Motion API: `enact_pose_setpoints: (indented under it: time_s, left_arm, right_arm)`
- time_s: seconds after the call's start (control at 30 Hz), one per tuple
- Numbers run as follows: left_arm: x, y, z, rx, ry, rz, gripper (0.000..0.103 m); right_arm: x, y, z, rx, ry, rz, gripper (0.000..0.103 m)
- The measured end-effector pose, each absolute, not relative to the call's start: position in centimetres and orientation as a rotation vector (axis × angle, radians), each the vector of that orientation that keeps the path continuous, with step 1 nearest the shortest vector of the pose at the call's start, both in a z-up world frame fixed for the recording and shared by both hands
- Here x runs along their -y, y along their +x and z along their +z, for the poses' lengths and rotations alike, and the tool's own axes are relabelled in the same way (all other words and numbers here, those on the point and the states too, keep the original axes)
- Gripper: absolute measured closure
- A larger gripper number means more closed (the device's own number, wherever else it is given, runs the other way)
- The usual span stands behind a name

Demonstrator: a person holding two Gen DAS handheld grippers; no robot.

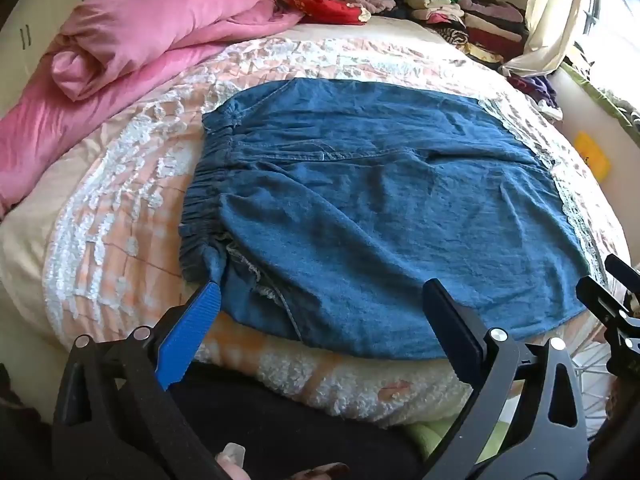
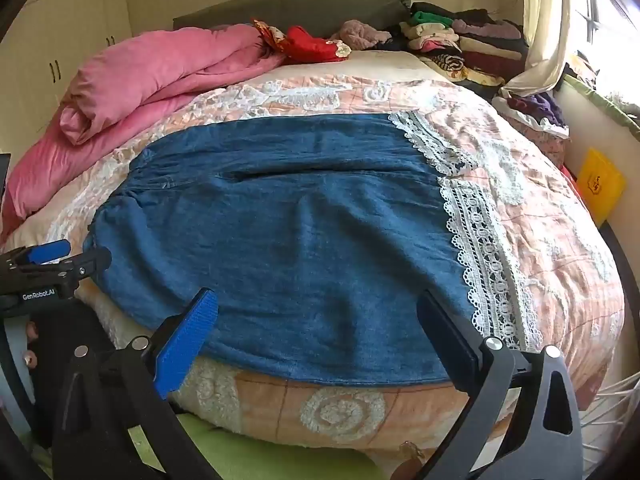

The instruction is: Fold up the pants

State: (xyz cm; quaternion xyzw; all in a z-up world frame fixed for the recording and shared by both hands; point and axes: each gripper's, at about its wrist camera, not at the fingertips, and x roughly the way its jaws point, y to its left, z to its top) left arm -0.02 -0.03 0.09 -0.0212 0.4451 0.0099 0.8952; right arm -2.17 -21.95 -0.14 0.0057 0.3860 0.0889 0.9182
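Note:
Blue denim pants [image 1: 360,200] lie flat across the bed. Their elastic waistband [image 1: 208,200] is at the left and the white lace hems [image 2: 480,240] are at the right. My left gripper [image 1: 320,285] is open over the near edge of the pants by the waistband corner, with nothing between its fingers. My right gripper [image 2: 316,295] is also open and hovers over the near edge closer to the lace hems. Each gripper shows in the other's view: the left gripper [image 2: 52,256] at the left edge, the right gripper [image 1: 612,292] at the right edge.
The bed has a peach and white lace quilt [image 2: 540,200]. A rolled pink duvet [image 1: 140,32] lies at the back left. Red clothing [image 2: 316,44] and a stack of folded clothes [image 2: 460,40] sit by the headboard. A curtain [image 2: 540,20] and a yellow item [image 2: 600,188] are on the right.

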Motion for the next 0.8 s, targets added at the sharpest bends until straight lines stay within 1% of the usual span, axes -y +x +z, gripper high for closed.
enact_pose_setpoints:
  time_s: [0.8]
  left_arm:
    - [0.5, -0.6, 1.3, -0.905, -0.04, 0.014, 0.009]
  right_arm:
    - [21.2, -2.6, 0.4, -0.787, -0.023, 0.177, 0.004]
